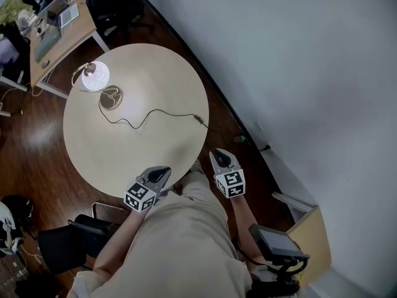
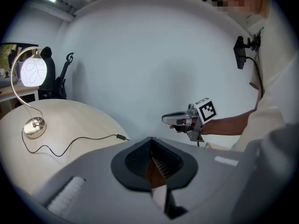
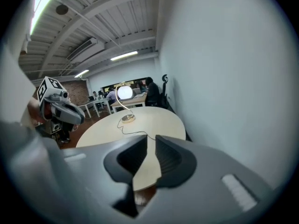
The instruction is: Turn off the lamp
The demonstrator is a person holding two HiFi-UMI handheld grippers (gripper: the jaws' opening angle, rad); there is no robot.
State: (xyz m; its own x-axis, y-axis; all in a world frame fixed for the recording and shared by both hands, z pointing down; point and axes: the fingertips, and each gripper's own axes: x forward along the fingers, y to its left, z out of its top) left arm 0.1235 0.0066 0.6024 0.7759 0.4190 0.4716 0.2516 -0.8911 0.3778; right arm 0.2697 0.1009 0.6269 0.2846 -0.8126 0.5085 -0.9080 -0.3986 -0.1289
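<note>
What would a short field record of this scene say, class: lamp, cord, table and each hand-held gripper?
lamp: table lamp, shade glowing, switched on
lamp place: far side of the round table, near its edge
cord: black cord trails from the lamp across the tabletop
left hand-held gripper: jaws together, nothing held, by the table's near edge
right hand-held gripper: jaws slightly apart, nothing between them, well short of the lamp
</note>
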